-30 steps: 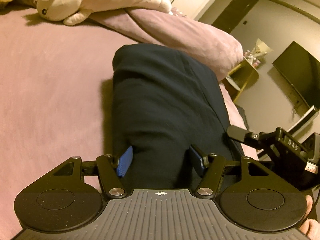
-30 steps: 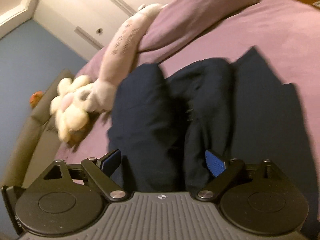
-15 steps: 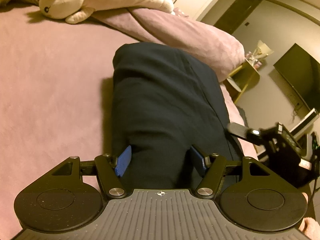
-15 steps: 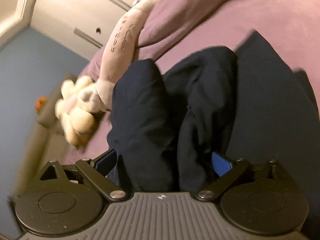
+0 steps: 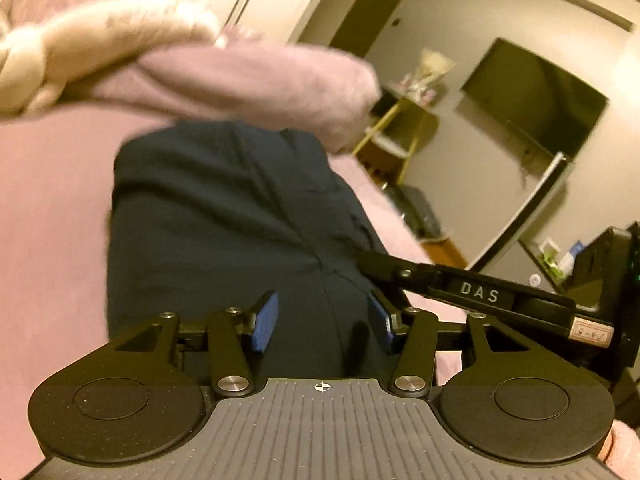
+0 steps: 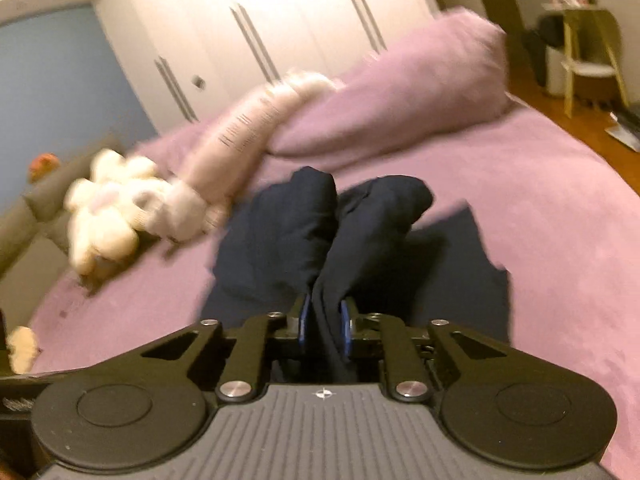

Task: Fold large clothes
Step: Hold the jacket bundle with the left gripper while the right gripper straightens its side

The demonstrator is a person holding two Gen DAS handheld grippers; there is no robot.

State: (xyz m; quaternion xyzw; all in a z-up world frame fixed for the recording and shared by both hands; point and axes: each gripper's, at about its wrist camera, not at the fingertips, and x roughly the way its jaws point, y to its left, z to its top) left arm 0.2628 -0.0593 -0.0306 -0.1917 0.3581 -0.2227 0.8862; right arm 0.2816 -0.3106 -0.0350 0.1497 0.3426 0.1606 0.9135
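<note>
Navy garment [image 6: 320,232]; mauve bedsheet [image 6: 540,200]; cream plush toy [image 6: 116,216]; white wardrobe [image 6: 260,28]; blue gripper pads [image 5: 264,322].

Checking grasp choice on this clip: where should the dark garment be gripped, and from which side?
Grip the near bunched edge of the dark garment, coming from the bed's near side. The right gripper is closing on a raised ridge there; the left gripper closes beside it.

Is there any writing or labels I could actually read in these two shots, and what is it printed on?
"DAS": white letters on the side of the right gripper, seen from the left wrist view.
Small pale sticker on that same gripper: marks too small to read.
Dark printed characters along the plush toy on the bed: too blurred to read.
Nothing else legible.
</note>
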